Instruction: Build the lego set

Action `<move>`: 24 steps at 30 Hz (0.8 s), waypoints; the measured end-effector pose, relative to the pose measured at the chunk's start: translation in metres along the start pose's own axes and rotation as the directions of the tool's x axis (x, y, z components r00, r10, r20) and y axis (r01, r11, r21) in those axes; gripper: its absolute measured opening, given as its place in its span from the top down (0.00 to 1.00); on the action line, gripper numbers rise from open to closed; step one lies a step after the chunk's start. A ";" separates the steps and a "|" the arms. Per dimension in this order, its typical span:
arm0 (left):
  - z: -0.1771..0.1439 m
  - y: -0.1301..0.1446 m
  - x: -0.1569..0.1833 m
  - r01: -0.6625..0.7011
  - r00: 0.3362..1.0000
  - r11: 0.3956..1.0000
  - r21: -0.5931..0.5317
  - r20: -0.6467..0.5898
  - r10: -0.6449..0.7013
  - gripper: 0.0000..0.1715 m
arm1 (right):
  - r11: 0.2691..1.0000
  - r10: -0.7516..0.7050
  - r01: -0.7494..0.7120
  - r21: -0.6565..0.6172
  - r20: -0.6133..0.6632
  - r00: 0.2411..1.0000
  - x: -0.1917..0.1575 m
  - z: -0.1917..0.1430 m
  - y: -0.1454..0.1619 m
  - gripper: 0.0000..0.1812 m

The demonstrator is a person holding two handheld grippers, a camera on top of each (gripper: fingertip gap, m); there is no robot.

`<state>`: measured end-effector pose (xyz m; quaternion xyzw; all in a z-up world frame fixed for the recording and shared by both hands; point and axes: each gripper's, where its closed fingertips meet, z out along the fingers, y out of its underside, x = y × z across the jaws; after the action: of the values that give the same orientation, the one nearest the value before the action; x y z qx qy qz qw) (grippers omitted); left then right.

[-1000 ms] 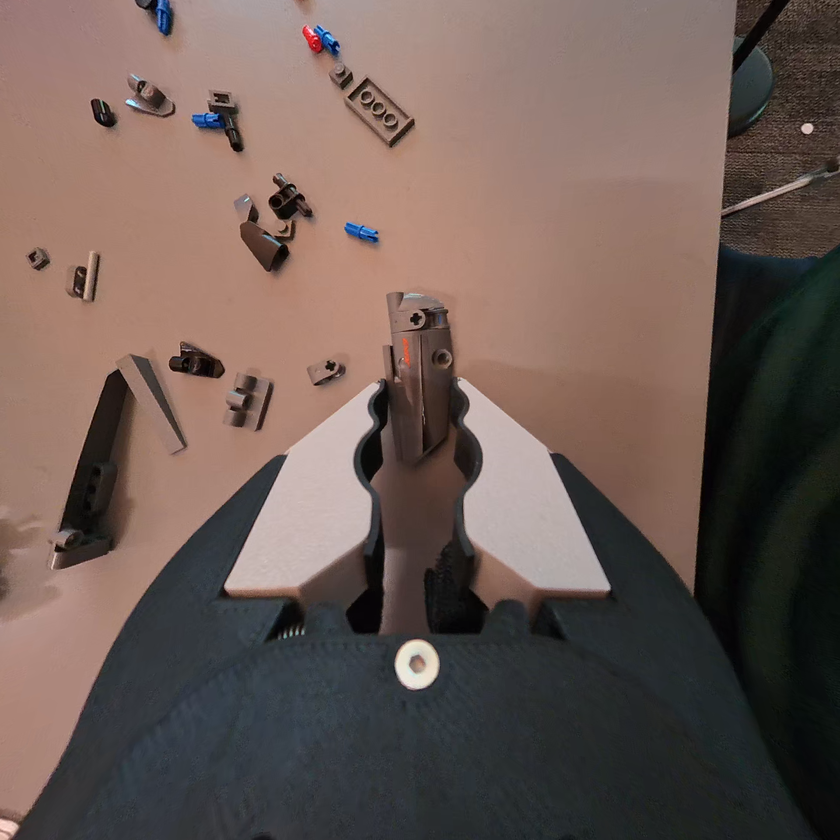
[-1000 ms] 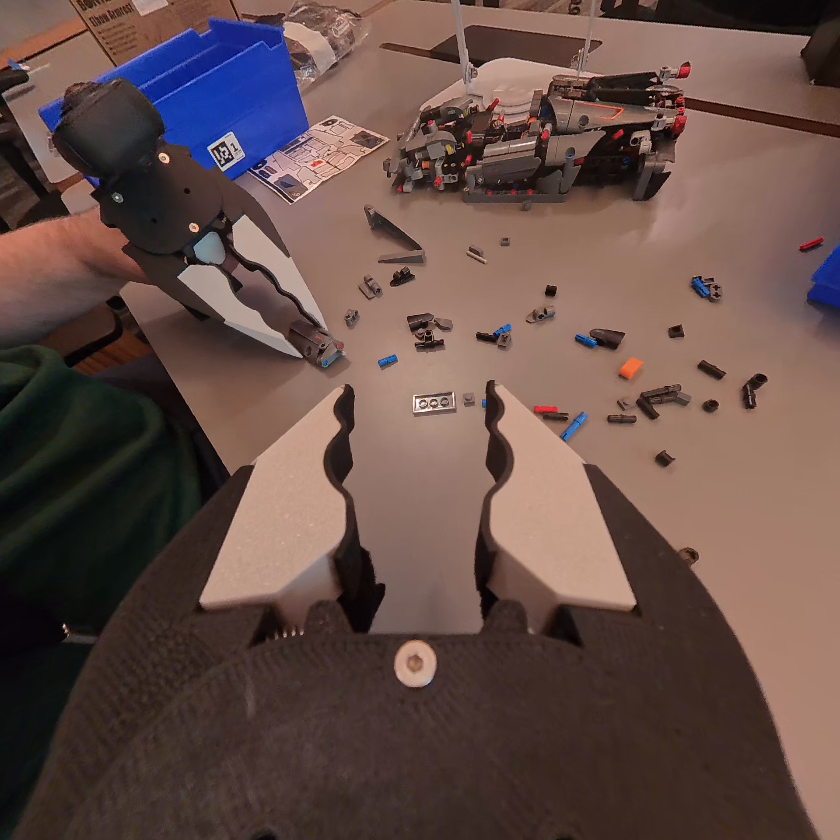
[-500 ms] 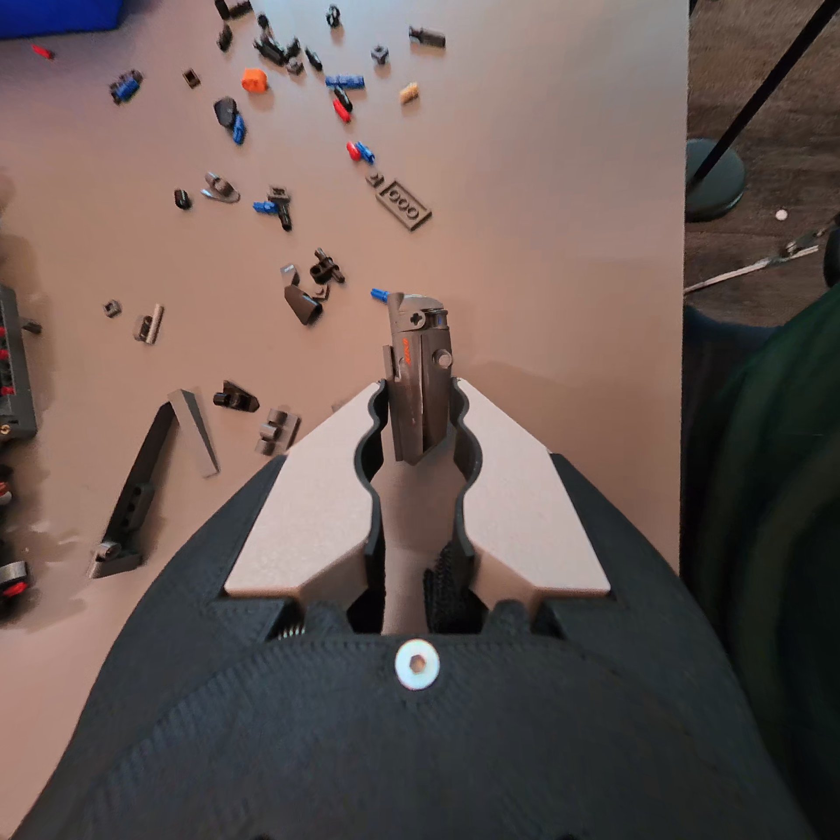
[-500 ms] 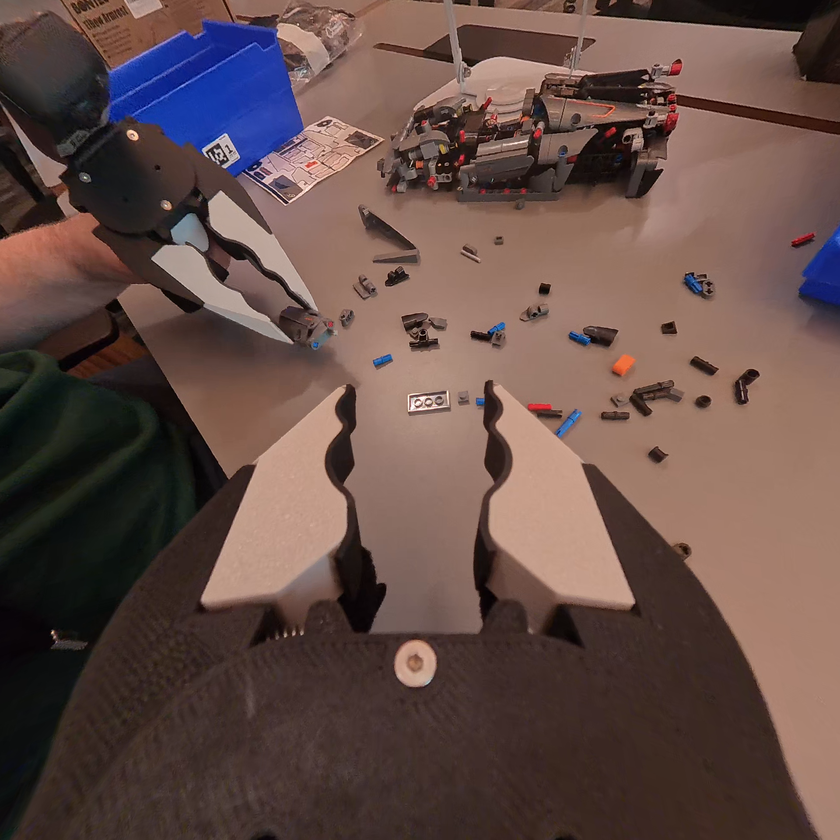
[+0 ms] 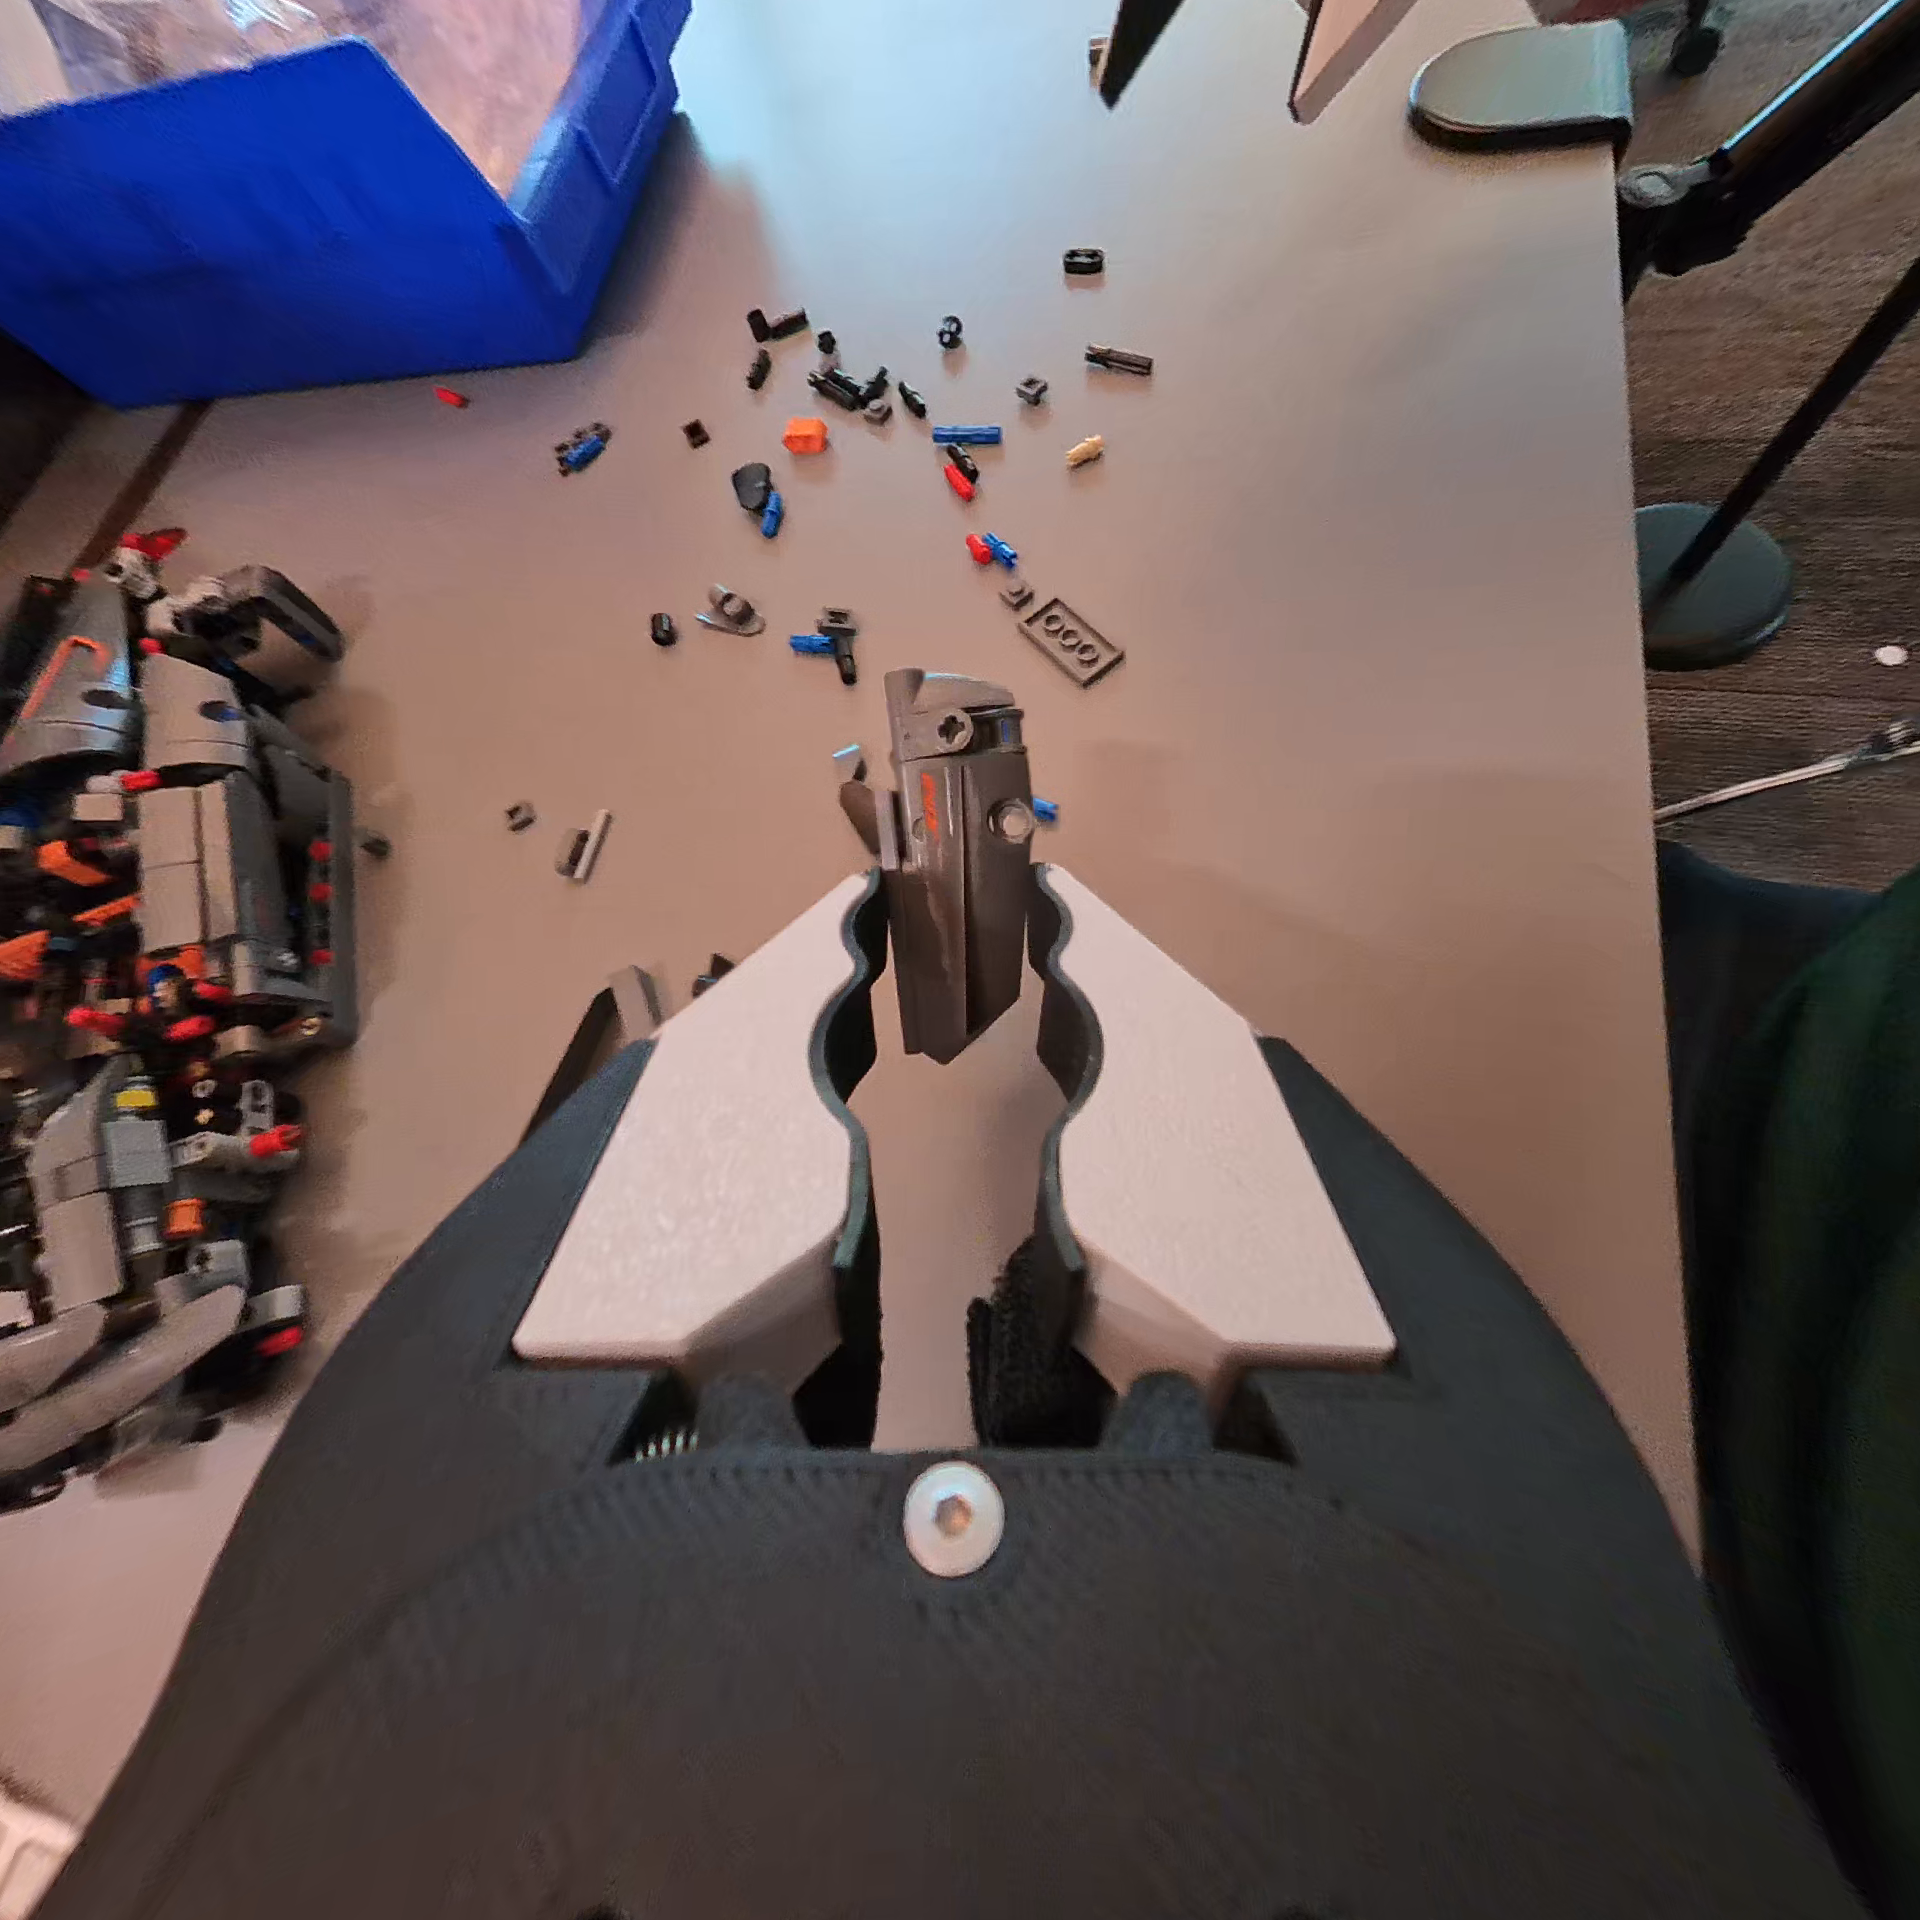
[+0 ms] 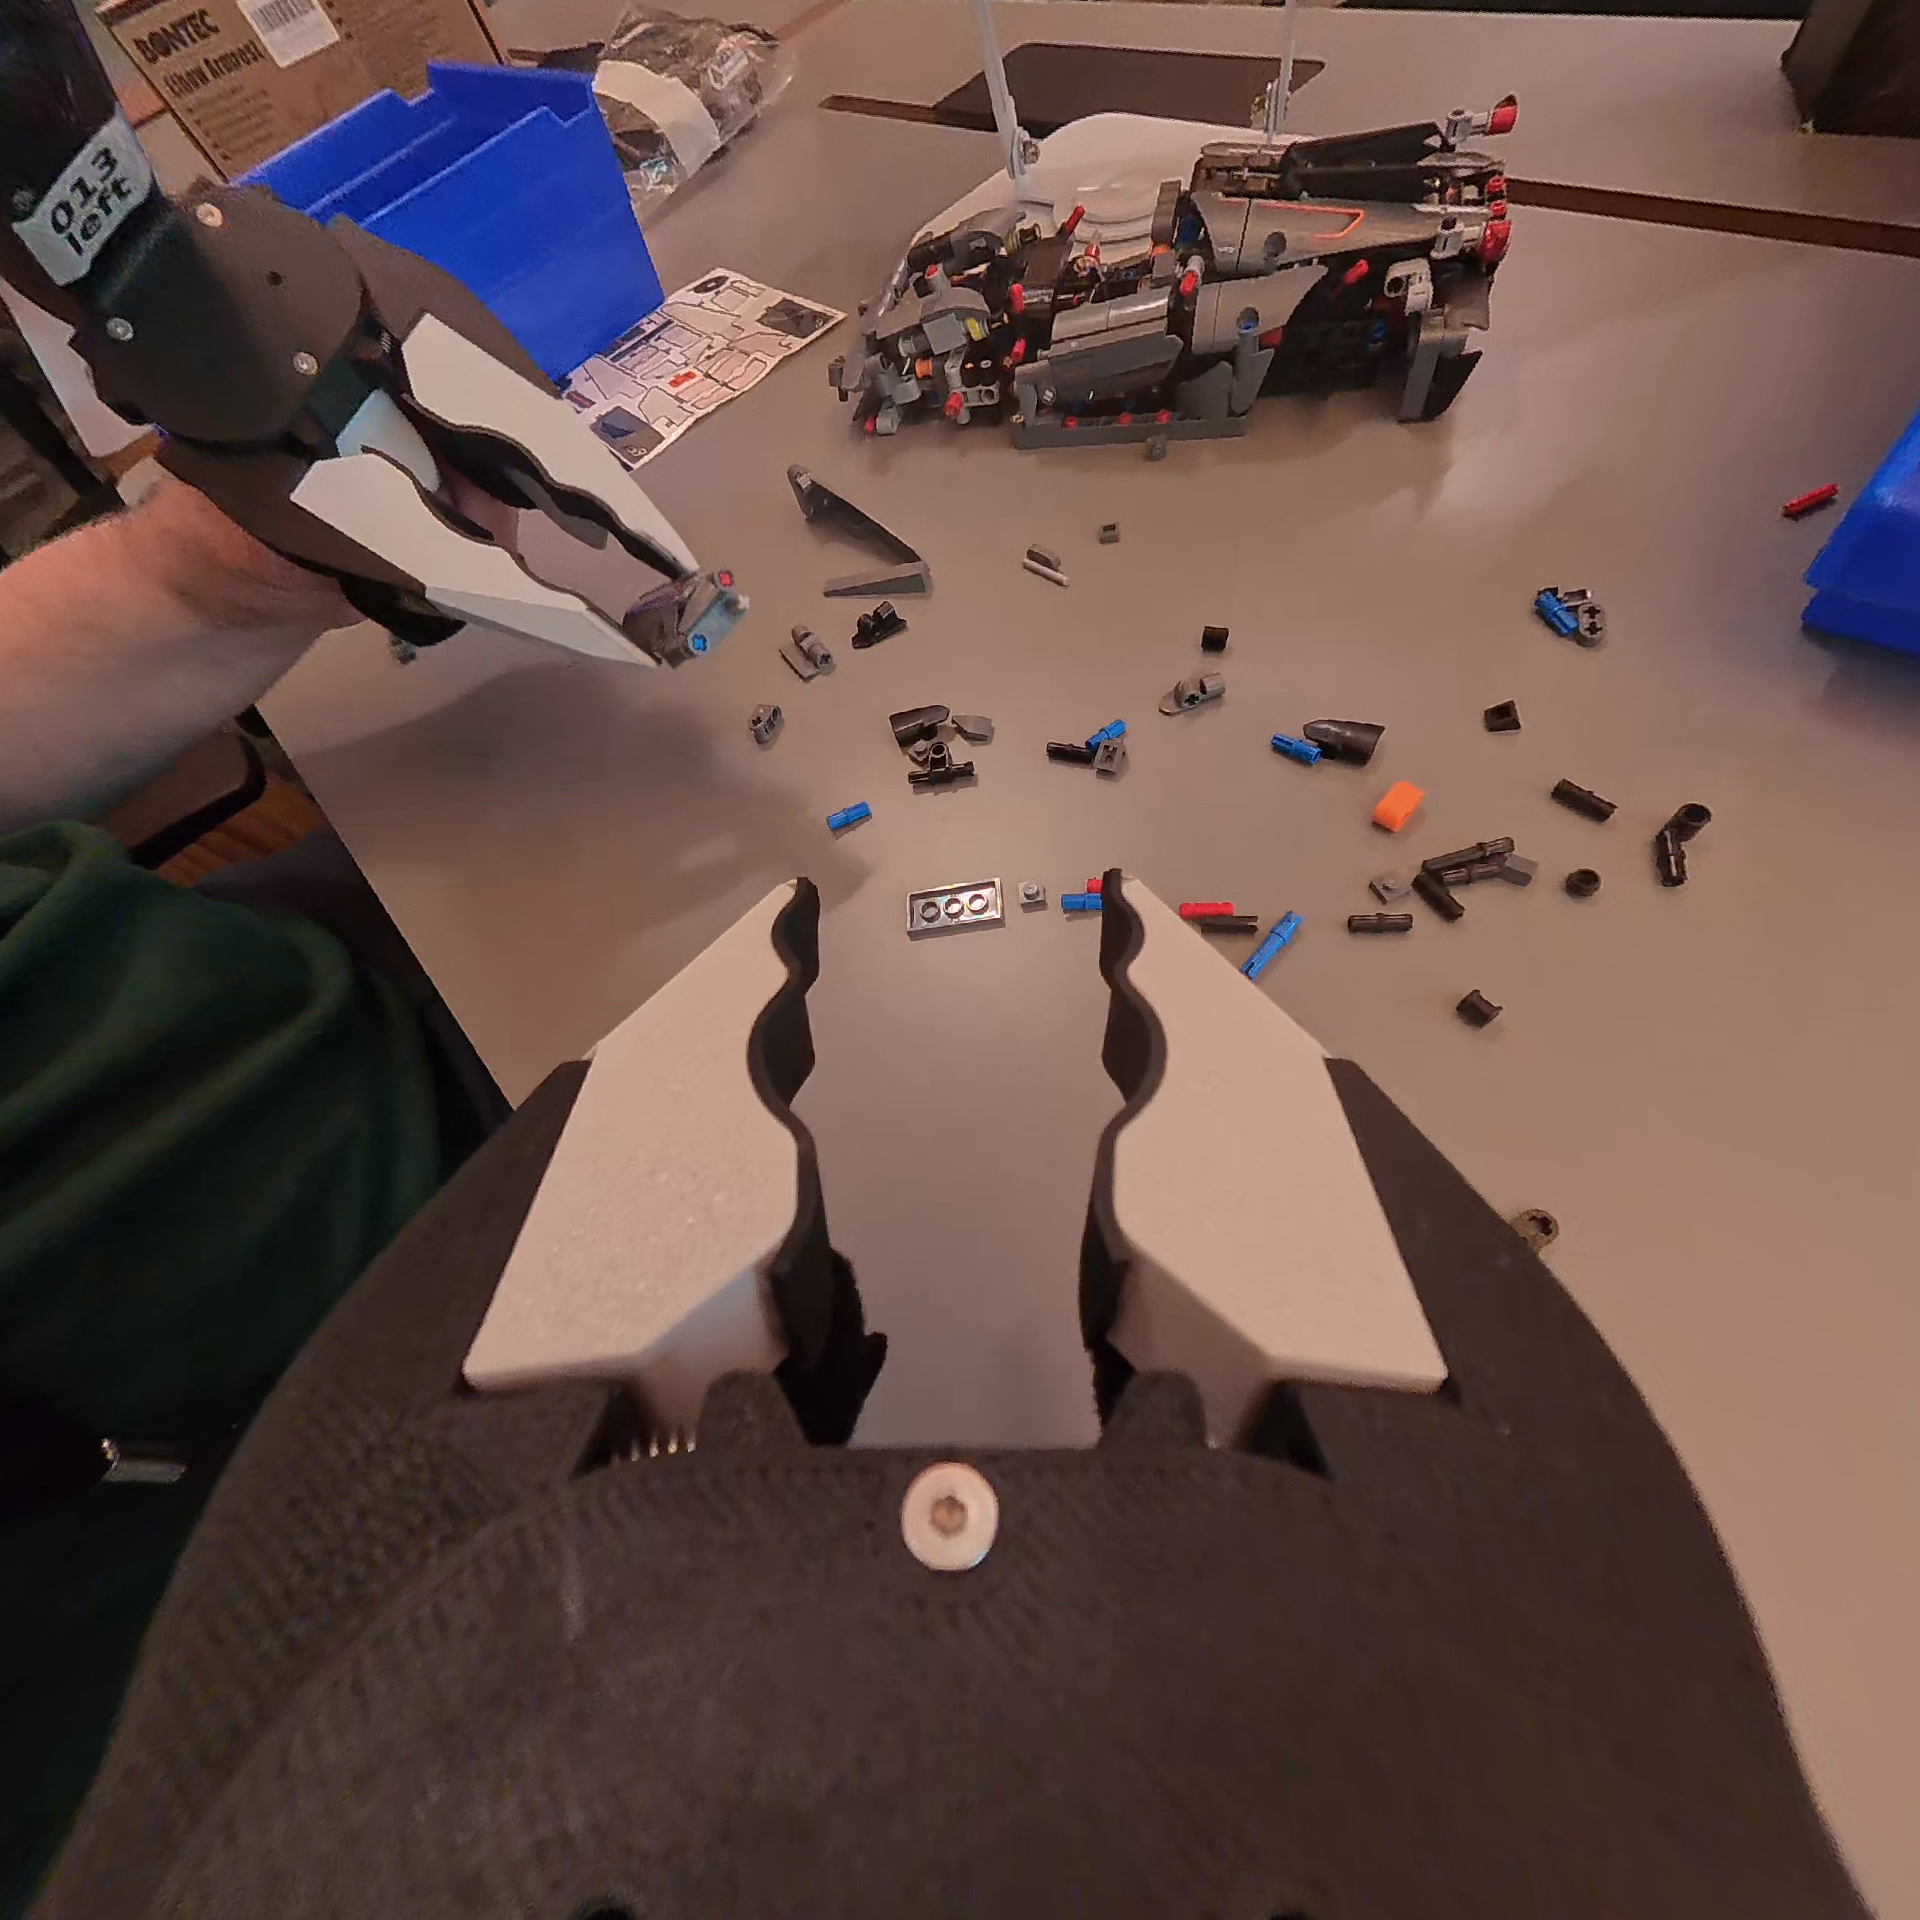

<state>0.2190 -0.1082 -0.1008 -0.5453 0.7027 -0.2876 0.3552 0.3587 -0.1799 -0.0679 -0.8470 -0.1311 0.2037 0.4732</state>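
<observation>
Left gripper (image 5: 954, 883): held above the surface and tilted down toward it; in the right wrist view it reaches in from the left, with a bare forearm (image 6: 114, 623) behind it.
Left fingers (image 5: 758, 1049): pinching a small dark grey lego sub-assembly with an orange mark (image 5: 951, 862), which sticks out past the tips, clear of the surface.
Right gripper (image 6: 956, 894): pointing forward and down over the near edge of the grey surface (image 6: 1558, 1091).
Right fingers (image 6: 686, 1122): spread apart with nothing between them; the surface shows through the gap.
Grey flat three-hole lego plate (image 6: 954, 908): lying on the surface just beyond the right tips.
Loose pieces: small black, grey, blue and red parts scattered across the middle of the surface, among them an orange curved brick (image 6: 1397, 806).
Large grey-and-black lego vehicle model with red pins (image 6: 1195, 301): standing at the far side, well apart from both grippers.
Blue plastic bin (image 6: 488, 197): far left, with a printed instruction sheet (image 6: 707, 358) beside it.
</observation>
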 end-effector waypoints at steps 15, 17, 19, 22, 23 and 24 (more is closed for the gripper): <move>-0.010 0.008 -0.033 -0.172 0.960 0.976 -0.133 0.199 0.196 0.86 | 1.000 0.022 -0.022 0.006 0.009 1.000 0.003 -0.002 0.001 0.71; -0.011 0.011 -0.036 -0.186 0.952 0.970 -0.153 0.216 0.217 0.86 | 1.000 0.024 -0.024 0.006 0.010 1.000 0.003 -0.002 0.001 0.71; -0.012 0.015 -0.038 -0.196 0.945 0.964 -0.179 0.227 0.234 0.86 | 1.000 0.025 -0.025 0.006 0.011 1.000 0.003 -0.002 0.001 0.71; -0.015 0.015 -0.040 -0.204 0.938 0.962 -0.180 0.244 0.244 0.86 | 1.000 0.025 -0.025 0.007 0.012 1.000 0.003 -0.002 0.001 0.71; -0.016 0.015 -0.042 -0.206 0.935 0.961 -0.184 0.253 0.249 0.86 | 1.000 0.025 -0.025 0.007 0.012 1.000 0.003 -0.002 0.001 0.71; -0.017 0.016 -0.043 -0.213 0.930 0.959 -0.189 0.262 0.258 0.86 | 1.000 0.025 -0.025 0.007 0.012 1.000 0.003 -0.002 0.001 0.71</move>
<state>0.2032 -0.0621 -0.0952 -0.5186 0.7254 -0.1052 0.4403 0.3621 -0.1810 -0.0681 -0.8457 -0.1225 0.2152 0.4727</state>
